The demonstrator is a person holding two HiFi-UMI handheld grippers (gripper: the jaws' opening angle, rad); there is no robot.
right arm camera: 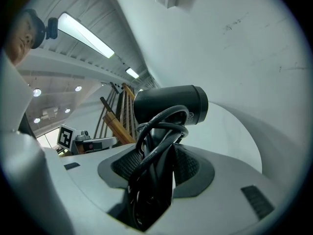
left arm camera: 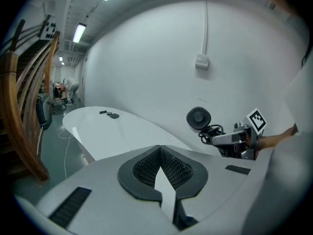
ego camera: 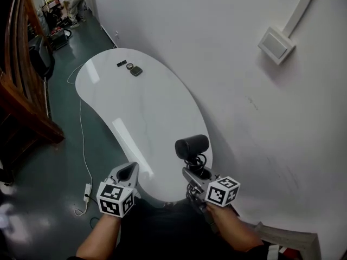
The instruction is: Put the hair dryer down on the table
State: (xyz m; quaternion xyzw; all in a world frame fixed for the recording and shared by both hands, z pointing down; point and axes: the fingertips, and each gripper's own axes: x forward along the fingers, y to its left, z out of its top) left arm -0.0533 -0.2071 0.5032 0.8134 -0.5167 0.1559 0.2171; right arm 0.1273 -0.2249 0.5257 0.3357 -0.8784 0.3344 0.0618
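A black hair dryer [ego camera: 192, 145] with its cord coiled round the handle is held upright over the near end of the white table [ego camera: 146, 107]. My right gripper [ego camera: 194, 173] is shut on the handle and cord. In the right gripper view the barrel [right arm camera: 171, 104] lies crosswise above the jaws [right arm camera: 159, 153]. My left gripper [ego camera: 129, 170] hovers at the table's near left edge, shut and holding nothing. From the left gripper view [left arm camera: 159, 148], the hair dryer [left arm camera: 198, 118] and the right gripper [left arm camera: 230, 140] are off to the right.
Small dark items [ego camera: 133, 69] lie at the table's far end. A white wall with a mounted box [ego camera: 276, 44] runs close along the right. A wooden stair railing [ego camera: 21, 91] stands at left. A power strip and cable [ego camera: 87, 191] lie on the floor; a person [ego camera: 70, 1] bends far back.
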